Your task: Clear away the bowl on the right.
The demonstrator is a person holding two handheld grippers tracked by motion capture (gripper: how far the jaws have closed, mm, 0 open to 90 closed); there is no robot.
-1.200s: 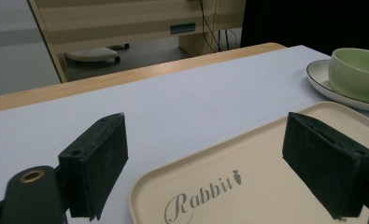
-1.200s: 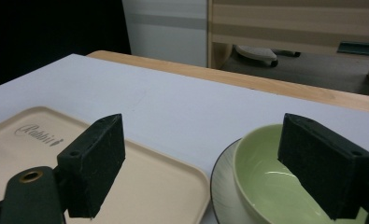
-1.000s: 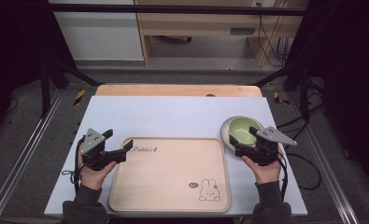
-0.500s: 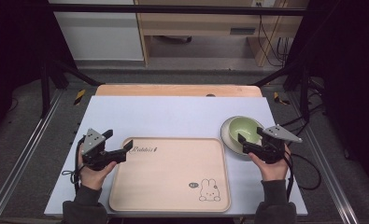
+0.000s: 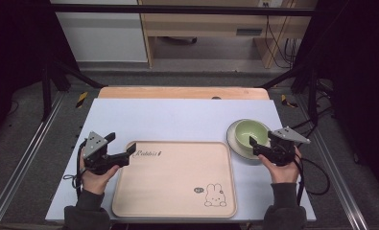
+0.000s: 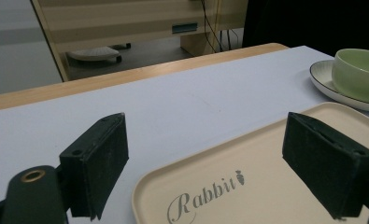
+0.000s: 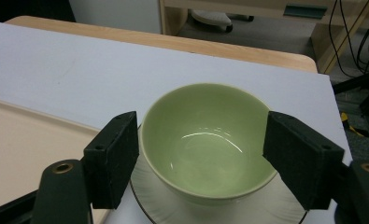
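A pale green bowl (image 5: 251,131) (image 7: 205,140) (image 6: 359,74) stands on a white plate (image 5: 235,143) (image 7: 163,205) at the table's right. My right gripper (image 5: 254,147) (image 7: 205,158) reaches it from the near side. Its jaws have just been closing and flank the bowl on both sides; I see no pad pressing on it. A beige tray (image 5: 177,182) (image 6: 266,186) printed with "Rabbit" and a bunny lies in the middle. My left gripper (image 5: 121,143) (image 6: 210,172) is open at the tray's far left corner, one jaw over the tabletop, the other over the tray.
The white tabletop (image 5: 177,117) stretches bare behind the tray to a wooden strip (image 5: 182,92) along the far edge. Cables trail from both grippers off the table's sides. Dark frame rails run along left and right.
My right gripper has shifted slightly to the right at the bowl and its jaws have narrowed around it. The left gripper has stayed put.
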